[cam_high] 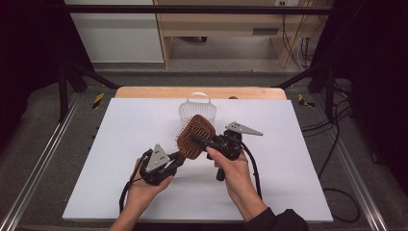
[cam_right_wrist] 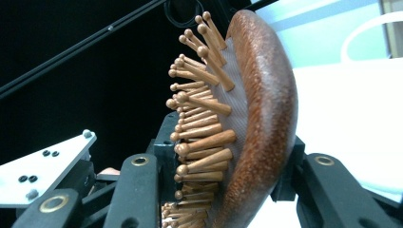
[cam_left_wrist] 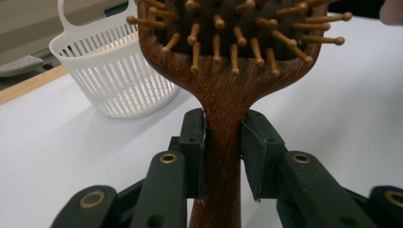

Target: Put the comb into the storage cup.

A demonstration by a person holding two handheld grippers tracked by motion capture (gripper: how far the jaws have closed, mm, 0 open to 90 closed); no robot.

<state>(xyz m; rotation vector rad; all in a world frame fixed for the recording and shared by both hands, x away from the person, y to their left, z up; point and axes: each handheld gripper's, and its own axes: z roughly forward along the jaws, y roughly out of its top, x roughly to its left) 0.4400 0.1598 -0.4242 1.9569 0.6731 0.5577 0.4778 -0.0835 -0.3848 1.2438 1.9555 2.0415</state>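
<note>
A wooden paddle hairbrush [cam_high: 195,136] with wooden pins is held above the white table between both grippers. My left gripper [cam_high: 177,155] is shut on the brush's handle [cam_left_wrist: 223,142], with a jaw pressed to each side of it. My right gripper [cam_high: 201,141] is shut on the brush head [cam_right_wrist: 261,118], one jaw on the pin side and the other against the rounded back. In the high view the brush head stands tilted, its pins facing left. A hand holds each gripper.
A white slotted basket [cam_high: 197,108] with a loop handle stands on the table behind the brush, also in the left gripper view [cam_left_wrist: 109,71]. The white table sheet [cam_high: 120,139] spreads around the hands. Cables trail from both grippers toward the front edge.
</note>
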